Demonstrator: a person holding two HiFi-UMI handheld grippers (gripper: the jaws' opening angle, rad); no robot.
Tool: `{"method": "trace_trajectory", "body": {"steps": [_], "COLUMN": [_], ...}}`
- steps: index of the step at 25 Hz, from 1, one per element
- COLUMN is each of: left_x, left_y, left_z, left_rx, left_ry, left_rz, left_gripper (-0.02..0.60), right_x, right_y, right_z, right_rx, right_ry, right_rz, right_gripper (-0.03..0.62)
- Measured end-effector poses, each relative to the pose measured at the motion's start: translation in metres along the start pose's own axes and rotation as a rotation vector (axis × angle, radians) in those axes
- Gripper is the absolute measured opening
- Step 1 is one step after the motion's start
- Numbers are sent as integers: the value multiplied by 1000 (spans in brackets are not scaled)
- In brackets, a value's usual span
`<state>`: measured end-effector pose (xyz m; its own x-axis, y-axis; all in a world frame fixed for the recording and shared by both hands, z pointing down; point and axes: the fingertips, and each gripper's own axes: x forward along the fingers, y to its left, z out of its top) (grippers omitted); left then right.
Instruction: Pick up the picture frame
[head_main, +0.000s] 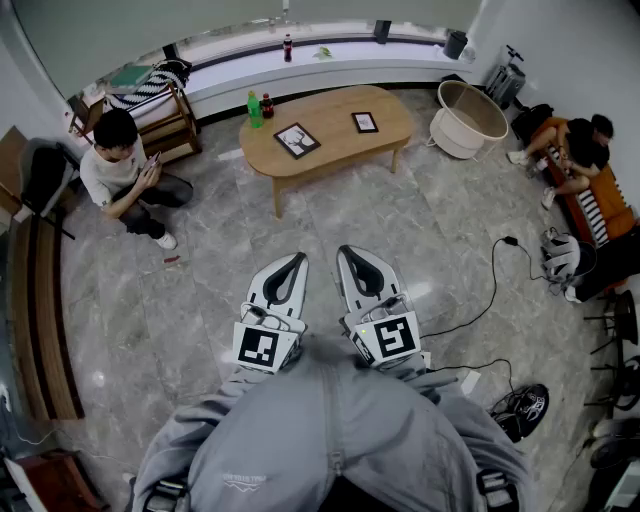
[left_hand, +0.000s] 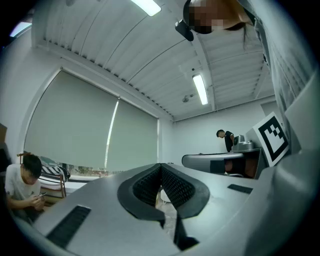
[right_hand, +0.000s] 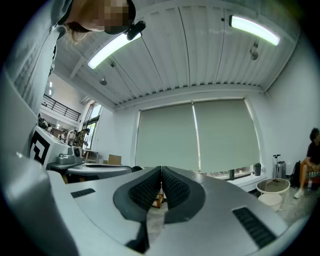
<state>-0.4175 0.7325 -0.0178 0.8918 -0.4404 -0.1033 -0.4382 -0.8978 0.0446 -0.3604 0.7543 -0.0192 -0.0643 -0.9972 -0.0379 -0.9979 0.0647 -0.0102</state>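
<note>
Head view: open floor meets table edge near larger frame.

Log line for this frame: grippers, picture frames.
left gripper: shut, empty | right gripper: shut, empty | large picture frame, small picture frame: on wooden table, untouched

No readable text, labels or numbers
</note>
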Motion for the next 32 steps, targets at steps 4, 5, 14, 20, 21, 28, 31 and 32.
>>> {"method": "trace_trajectory", "body": {"steps": [4, 5, 14, 20, 21, 28, 31, 32], "left_x": [14, 17, 47, 58, 61, 106, 140, 153], "left_y": [-6, -7, -24, -24, -22, 19, 53, 65], "left_z": [-6, -7, -20, -33, -35, -46, -46, -46], "left_rx": [1, 3, 1, -9, -9, -11, -6, -3], "left_ry": [7, 7, 15, 39, 43, 27, 8, 5], "left_rz": [10, 12, 27, 47, 50, 59, 56, 50], "left_gripper": [18, 18, 18, 18, 18, 18, 18, 18], "right_x": [1, 1, -4, -6, -4, 41, 80, 96], "right_y": [-15, -18, -57, -80, -84, -117, -137, -144], "right_z": [-2, -2, -5, -17, -18, -31, -31, -31], "right_rx": [-17, -23, 14, 52, 52, 44, 32, 33], "right_ry": [-12, -14, -38, -39, -42, -37, -47, -47], "right_rz": [16, 21, 23, 5, 2, -20, -30, -35], "right_gripper": [33, 34, 32, 34, 34, 34, 34, 34]}}
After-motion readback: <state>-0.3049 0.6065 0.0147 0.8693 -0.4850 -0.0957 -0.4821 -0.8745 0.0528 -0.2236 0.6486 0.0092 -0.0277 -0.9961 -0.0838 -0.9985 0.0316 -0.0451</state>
